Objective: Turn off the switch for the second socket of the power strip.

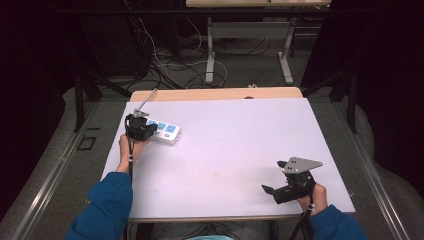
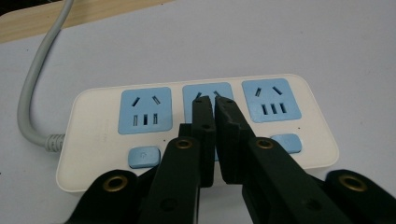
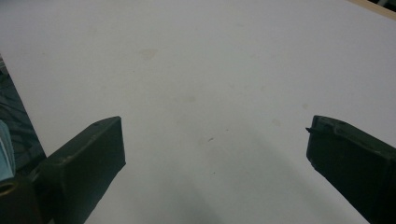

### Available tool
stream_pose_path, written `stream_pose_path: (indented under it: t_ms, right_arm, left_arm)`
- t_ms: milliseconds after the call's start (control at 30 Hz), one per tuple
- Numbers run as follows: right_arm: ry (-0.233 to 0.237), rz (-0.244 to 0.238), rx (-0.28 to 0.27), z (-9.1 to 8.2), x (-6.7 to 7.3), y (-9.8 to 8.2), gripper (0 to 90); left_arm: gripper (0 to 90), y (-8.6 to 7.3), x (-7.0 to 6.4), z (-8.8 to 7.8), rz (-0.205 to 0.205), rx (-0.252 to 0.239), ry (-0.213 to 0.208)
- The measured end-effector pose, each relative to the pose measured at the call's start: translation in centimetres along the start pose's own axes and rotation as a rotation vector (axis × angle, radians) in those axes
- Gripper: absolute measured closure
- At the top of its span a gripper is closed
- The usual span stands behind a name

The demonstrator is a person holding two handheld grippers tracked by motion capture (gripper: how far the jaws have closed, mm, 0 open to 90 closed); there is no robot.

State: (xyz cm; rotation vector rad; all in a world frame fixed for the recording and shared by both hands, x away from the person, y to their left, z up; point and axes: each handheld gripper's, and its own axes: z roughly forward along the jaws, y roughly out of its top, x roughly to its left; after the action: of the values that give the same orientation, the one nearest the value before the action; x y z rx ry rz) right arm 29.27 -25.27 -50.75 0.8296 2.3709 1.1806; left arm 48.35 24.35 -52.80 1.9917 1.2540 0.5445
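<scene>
A: While the left tongs (image 2: 211, 100) hung over the power strip (image 2: 196, 130), were they gripping anything?

B: No. Their jaws stood together, tips nearly touching, with nothing between them. The tips sat above the strip's middle socket (image 2: 208, 95), just beyond the row of small blue switches along the strip's near edge.

A: And where was the strip itself?

B: It lay flat at the far left corner of the bench (image 1: 230, 150), its grey cord (image 2: 32, 93) running off the strip's left end toward the bench's wooden back edge. The right tongs (image 1: 275, 177) were well apart from the strip, at the near right of the bench, jaws spread wide and empty over bare surface.

A: So what was the step, by your reading?

B: I judged it a press with closed tips, most likely on the switch below the middle socket, which the jaws hid. To do it well, the tips needed to draw back from the socket toward the strip's near edge, then come straight down on the button's centre. A slanted push could have slid the light strip across the smooth bench, so a steady, vertical press seemed wisest, keeping the jaws shut so they acted as one blunt finger.
</scene>
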Motion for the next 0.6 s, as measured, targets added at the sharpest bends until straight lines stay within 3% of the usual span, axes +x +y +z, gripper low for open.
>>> stream_pose_path:
  t_ms: [200,600]
  right_arm:
    - [-0.007,-0.001,-0.002,0.00,-0.01,-0.01,3.8]
    - [-0.007,0.000,-0.004,0.03,-0.02,-0.03,3.8]
  left_arm:
    - [90.0,-0.13,0.05,0.16,0.012,-0.014,-0.005]
    - [90.0,-0.53,-0.02,0.69,0.018,0.018,-0.003]
